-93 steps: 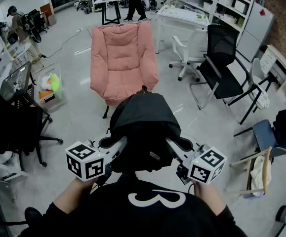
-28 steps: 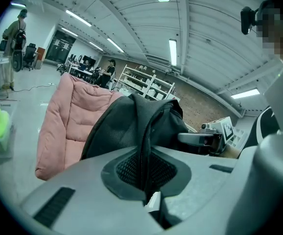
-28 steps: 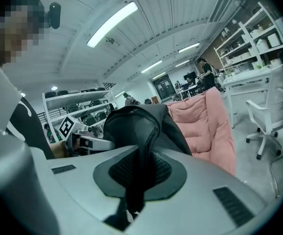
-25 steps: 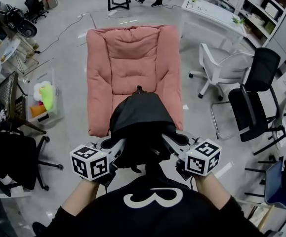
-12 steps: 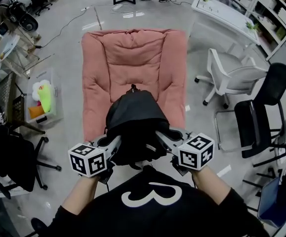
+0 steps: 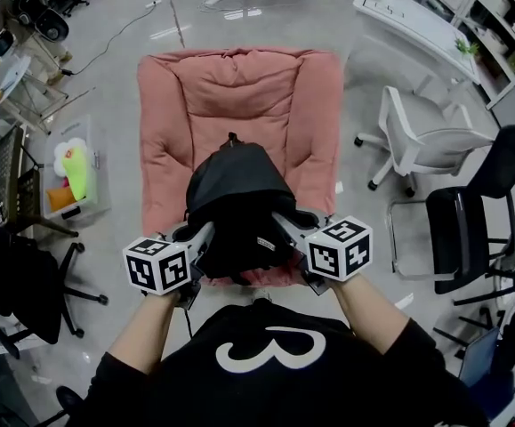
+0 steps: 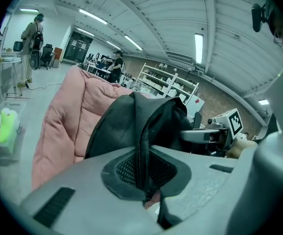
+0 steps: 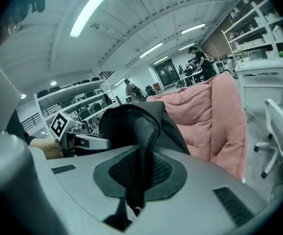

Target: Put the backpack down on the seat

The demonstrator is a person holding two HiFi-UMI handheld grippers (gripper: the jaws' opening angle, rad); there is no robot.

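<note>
A black backpack (image 6: pixel 239 194) hangs between my two grippers, over the front part of the pink padded armchair's seat (image 6: pixel 239 96). My left gripper (image 6: pixel 205 234) is shut on a strap at the bag's left side, where its pads pinch a zippered black fold (image 7: pixel 141 146). On the bag's right side, my right gripper (image 6: pixel 285 227) is shut on a mesh strap (image 8: pixel 139 146). The left gripper view shows the backpack (image 7: pixel 131 121) in front of the armchair (image 7: pixel 63 116). The right gripper view shows the backpack (image 8: pixel 126 119) and the armchair (image 8: pixel 214 111) behind it. Whether the bag's bottom touches the seat is hidden.
A white office chair (image 6: pixel 426 132) and a black one (image 6: pixel 479 212) stand to the right of the armchair. A clear bin with toys (image 6: pixel 70 181) and another black chair (image 6: pixel 17 274) are on the left. A white table (image 6: pixel 408 16) is at the far right.
Both grippers have carried the backpack forward and slightly down, from in front of the armchair to over its seat. The grips on the straps are unchanged.
</note>
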